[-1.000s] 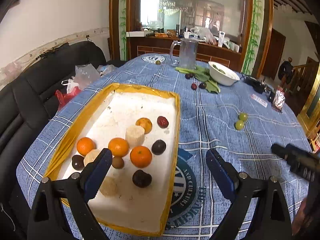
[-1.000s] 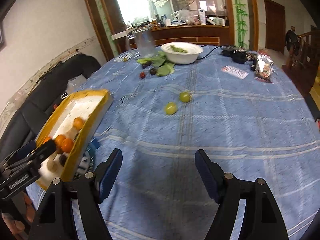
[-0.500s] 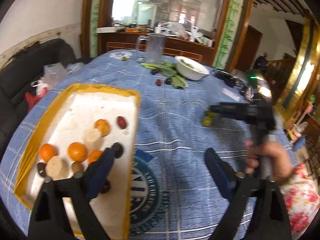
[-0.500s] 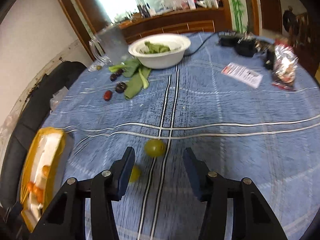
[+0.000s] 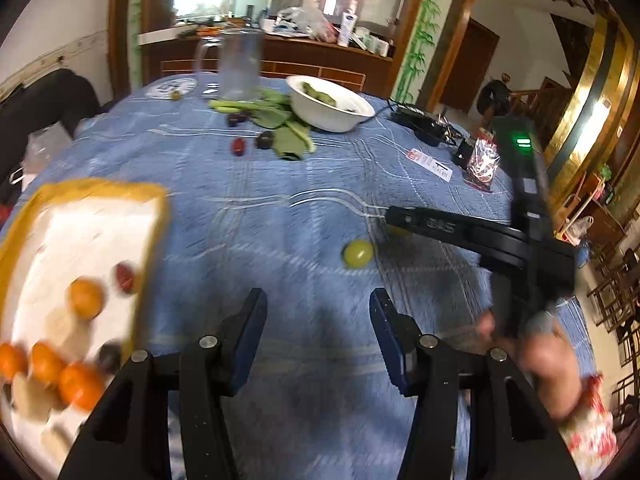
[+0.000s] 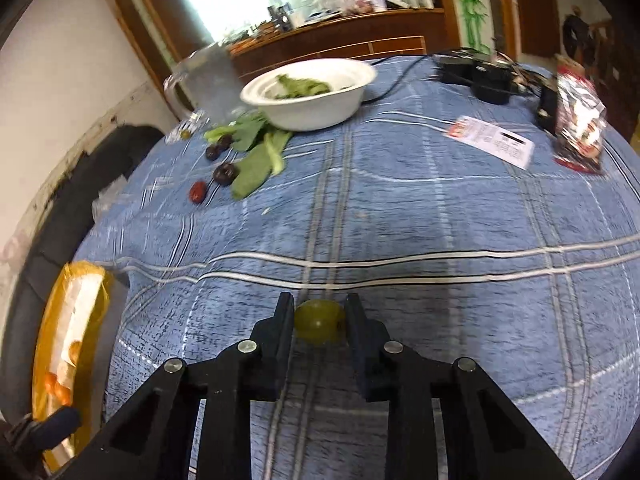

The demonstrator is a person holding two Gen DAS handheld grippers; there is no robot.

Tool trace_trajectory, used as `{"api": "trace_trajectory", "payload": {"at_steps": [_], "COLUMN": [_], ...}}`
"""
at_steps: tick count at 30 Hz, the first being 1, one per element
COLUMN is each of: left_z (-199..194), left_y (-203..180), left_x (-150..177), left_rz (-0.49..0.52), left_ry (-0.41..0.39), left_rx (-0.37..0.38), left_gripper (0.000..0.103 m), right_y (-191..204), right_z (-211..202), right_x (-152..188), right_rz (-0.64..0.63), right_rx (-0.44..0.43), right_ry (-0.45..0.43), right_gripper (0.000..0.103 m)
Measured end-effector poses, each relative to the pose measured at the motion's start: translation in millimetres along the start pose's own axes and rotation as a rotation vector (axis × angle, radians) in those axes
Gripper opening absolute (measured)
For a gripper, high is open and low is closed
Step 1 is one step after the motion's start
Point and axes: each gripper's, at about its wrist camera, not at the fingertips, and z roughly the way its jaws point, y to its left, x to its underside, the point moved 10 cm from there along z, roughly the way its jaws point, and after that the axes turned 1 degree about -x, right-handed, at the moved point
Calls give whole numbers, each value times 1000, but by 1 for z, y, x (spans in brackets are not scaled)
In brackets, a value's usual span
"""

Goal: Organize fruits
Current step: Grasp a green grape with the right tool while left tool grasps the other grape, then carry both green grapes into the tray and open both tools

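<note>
My right gripper (image 6: 320,312) is shut on a green grape (image 6: 319,321) low over the blue tablecloth; in the left wrist view it (image 5: 394,220) reaches in from the right. A second green grape (image 5: 358,253) lies loose on the cloth ahead of my left gripper (image 5: 318,320), which is open and empty. The yellow-rimmed white tray (image 5: 100,196) at the left holds oranges (image 5: 85,297), dark plums and pale pieces; it also shows in the right wrist view (image 6: 72,320). A red date (image 6: 197,192) and dark plums (image 6: 224,174) lie near green leaves.
A white bowl (image 5: 332,120) of greens and a glass jug (image 5: 240,64) stand at the back. A card (image 6: 494,142), a snack packet (image 6: 580,124) and black cables (image 6: 480,76) lie at the right. A black sofa (image 6: 48,216) borders the table's left.
My right gripper has moved forward to a green grape and closed on it. My left gripper has swung right, away from the tray, toward the other grape.
</note>
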Motion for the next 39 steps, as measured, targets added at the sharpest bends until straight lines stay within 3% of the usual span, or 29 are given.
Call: {"api": "trace_trajectory", "payload": {"at_steps": [4, 10, 12, 13, 21, 25, 29, 32, 34, 39], "left_z": [36, 71, 79, 83, 56, 5, -50, -80, -88, -87], "left_y": [-21, -29, -32, -32, -17, 12, 72, 135, 169, 235], "left_x": [-9, -14, -15, -13, -18, -17, -16, -12, -7, 8], "left_rz": [27, 72, 79, 84, 29, -48, -122, -178, -216, -336], "left_ry": [31, 53, 64, 77, 27, -30, -100, -116, -105, -59], "left_rx": [43, 42, 49, 41, 15, 30, -38, -145, -201, -236], "left_gripper": [51, 50, 35, 22, 22, 22, 23, 23, 23, 23], "right_y": [-18, -23, -21, -21, -8, 14, 47, 82, 105, 184], "right_z": [-7, -9, -10, -10, -16, -26, -35, -44, -46, -42], "right_x": [-4, -9, -10, -10, -14, -13, -6, 6, 17, 67], "right_rz": [83, 121, 123, 122, 122, 136, 93, 9, -26, -119], "right_rx": [-40, -73, -83, -85, -142, -254, -319, -336, -351, -449], "right_ry": [-5, -4, -4, -4, -18, -22, -18, -15, 4, 118], "right_gripper": [27, 27, 27, 27, 27, 28, 28, 28, 28, 29]}}
